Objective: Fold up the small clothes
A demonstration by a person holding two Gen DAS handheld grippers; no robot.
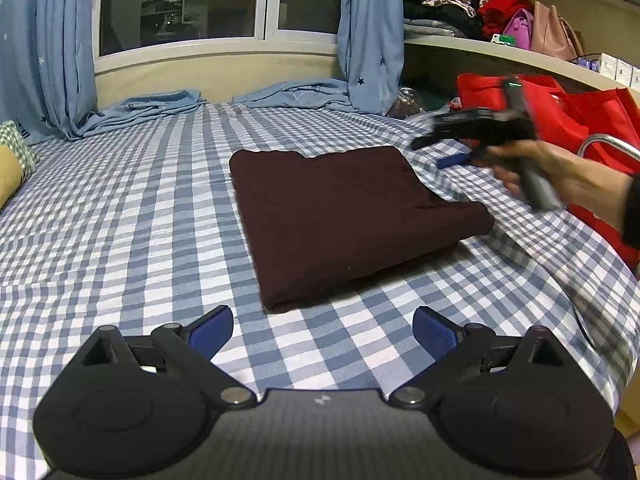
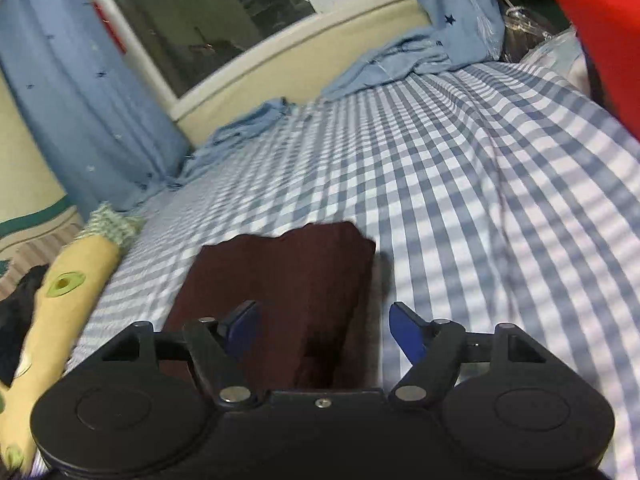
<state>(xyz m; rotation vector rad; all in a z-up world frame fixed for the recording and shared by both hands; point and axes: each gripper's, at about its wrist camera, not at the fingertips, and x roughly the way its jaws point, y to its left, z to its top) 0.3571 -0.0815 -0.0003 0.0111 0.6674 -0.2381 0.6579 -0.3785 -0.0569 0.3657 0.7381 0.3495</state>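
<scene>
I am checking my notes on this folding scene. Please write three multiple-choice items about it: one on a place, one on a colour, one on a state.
1. Where does the folded garment lie?
A. on the checked bedsheet
B. on the shelf
C. in the red bag

2. What colour is the garment?
A. light blue
B. dark maroon
C. yellow

3. How is the left gripper?
A. shut on the garment
B. open, holding nothing
C. shut on the curtain

Answers: 1 A, sheet shows all around it; 2 B, dark maroon in both views; 3 B, only sheet lies between its fingers.
</scene>
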